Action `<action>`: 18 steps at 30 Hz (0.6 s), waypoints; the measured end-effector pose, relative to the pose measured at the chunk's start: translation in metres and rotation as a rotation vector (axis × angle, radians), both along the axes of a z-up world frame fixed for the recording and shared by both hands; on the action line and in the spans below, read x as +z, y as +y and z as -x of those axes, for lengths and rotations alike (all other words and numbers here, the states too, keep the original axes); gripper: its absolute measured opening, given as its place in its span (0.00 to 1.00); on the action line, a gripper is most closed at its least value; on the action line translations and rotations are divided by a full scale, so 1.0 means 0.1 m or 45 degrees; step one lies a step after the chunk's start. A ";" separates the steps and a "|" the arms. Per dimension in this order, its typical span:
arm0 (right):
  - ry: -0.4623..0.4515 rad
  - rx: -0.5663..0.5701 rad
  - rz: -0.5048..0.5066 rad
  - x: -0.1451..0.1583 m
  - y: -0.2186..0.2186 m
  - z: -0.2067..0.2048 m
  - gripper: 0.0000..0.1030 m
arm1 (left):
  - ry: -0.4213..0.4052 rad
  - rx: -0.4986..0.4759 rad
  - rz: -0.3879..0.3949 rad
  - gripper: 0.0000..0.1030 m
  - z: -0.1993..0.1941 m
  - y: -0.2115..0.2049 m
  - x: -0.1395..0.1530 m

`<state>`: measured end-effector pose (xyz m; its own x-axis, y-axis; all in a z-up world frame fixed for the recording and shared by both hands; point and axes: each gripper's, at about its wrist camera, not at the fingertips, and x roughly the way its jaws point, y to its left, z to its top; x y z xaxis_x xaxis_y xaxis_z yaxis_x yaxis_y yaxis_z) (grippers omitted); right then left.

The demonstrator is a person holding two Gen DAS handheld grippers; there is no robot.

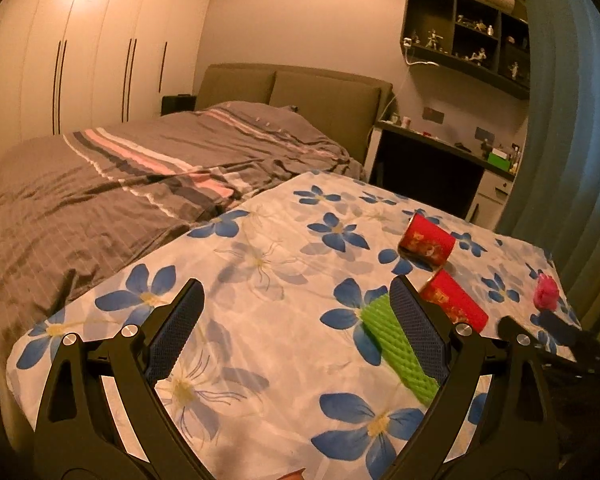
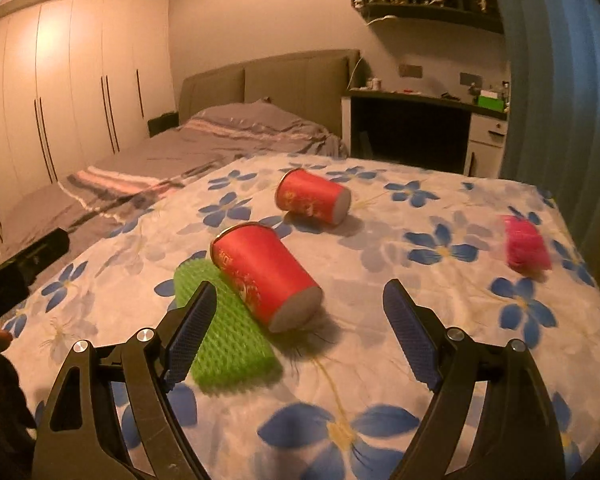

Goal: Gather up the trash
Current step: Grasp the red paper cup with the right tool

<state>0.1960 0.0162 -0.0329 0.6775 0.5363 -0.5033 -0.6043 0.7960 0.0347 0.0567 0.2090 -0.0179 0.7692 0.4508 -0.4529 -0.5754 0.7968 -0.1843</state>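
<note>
Two red paper cups lie on their sides on a table with a blue-flower cloth [image 2: 380, 360]. The near cup [image 2: 266, 276] rests against a green foam net sleeve [image 2: 224, 332]; the far cup [image 2: 312, 197] lies behind it. A pink foam net [image 2: 526, 245] lies at the right. My right gripper [image 2: 298, 324] is open, low over the cloth, with the near cup just ahead between its fingers. My left gripper [image 1: 296, 320] is open and empty over the cloth, left of the green sleeve [image 1: 398, 352], the near cup [image 1: 454, 302], the far cup [image 1: 426, 240] and the pink net [image 1: 545, 295].
A bed with a grey striped duvet [image 1: 120, 184] stands left of and behind the table. A dark desk [image 2: 416, 128] with small items and a blue curtain [image 2: 556, 80] stand at the back right. White wardrobes [image 1: 60, 60] line the left wall.
</note>
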 end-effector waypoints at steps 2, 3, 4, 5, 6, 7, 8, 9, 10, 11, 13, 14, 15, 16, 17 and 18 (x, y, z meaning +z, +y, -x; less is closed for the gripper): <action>0.029 0.010 0.018 -0.05 0.10 -0.09 0.80 | 0.008 -0.001 -0.004 0.90 -0.04 0.02 -0.01; 0.038 0.013 0.022 -0.06 0.13 -0.11 0.80 | 0.009 -0.002 -0.003 0.90 -0.05 0.03 -0.02; 0.059 0.023 0.032 -0.08 0.18 -0.16 0.80 | 0.011 -0.005 0.003 0.90 -0.06 0.04 -0.03; 0.072 0.028 0.038 -0.10 0.22 -0.20 0.80 | 0.013 -0.007 0.007 0.90 -0.07 0.04 -0.04; 0.083 0.037 0.047 -0.11 0.27 -0.24 0.80 | 0.017 -0.010 0.011 0.90 -0.09 0.05 -0.05; 0.089 0.044 0.059 -0.13 0.30 -0.27 0.79 | 0.020 -0.012 0.013 0.90 -0.10 0.06 -0.06; 0.094 0.049 0.068 -0.14 0.32 -0.29 0.78 | 0.023 -0.014 0.014 0.90 -0.11 0.07 -0.07; 0.105 0.055 0.082 -0.16 0.36 -0.32 0.76 | 0.026 -0.017 0.017 0.90 -0.11 0.08 -0.08; 0.113 0.056 0.091 -0.17 0.38 -0.34 0.75 | 0.028 -0.018 0.020 0.90 -0.12 0.08 -0.08; 0.125 0.061 0.099 -0.19 0.40 -0.36 0.75 | 0.030 -0.020 0.024 0.90 -0.13 0.08 -0.09; 0.153 0.069 0.109 -0.21 0.44 -0.41 0.72 | 0.033 -0.027 0.030 0.90 -0.14 0.09 -0.10; 0.159 0.074 0.113 -0.22 0.46 -0.43 0.72 | 0.035 -0.029 0.030 0.90 -0.14 0.09 -0.11; 0.164 0.078 0.121 -0.23 0.48 -0.44 0.71 | 0.036 -0.032 0.030 0.90 -0.15 0.09 -0.11; 0.169 0.082 0.132 -0.24 0.50 -0.46 0.70 | 0.038 -0.036 0.031 0.90 -0.15 0.09 -0.12; 0.181 0.092 0.142 -0.25 0.53 -0.47 0.69 | 0.040 -0.039 0.032 0.90 -0.16 0.09 -0.12; 0.192 0.100 0.150 -0.27 0.55 -0.49 0.68 | 0.043 -0.041 0.033 0.90 -0.16 0.09 -0.13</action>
<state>0.2446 0.0711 -0.0597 0.5483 0.5156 -0.6584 -0.6594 0.7508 0.0387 0.0731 0.2175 -0.0306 0.7674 0.4138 -0.4898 -0.5557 0.8103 -0.1862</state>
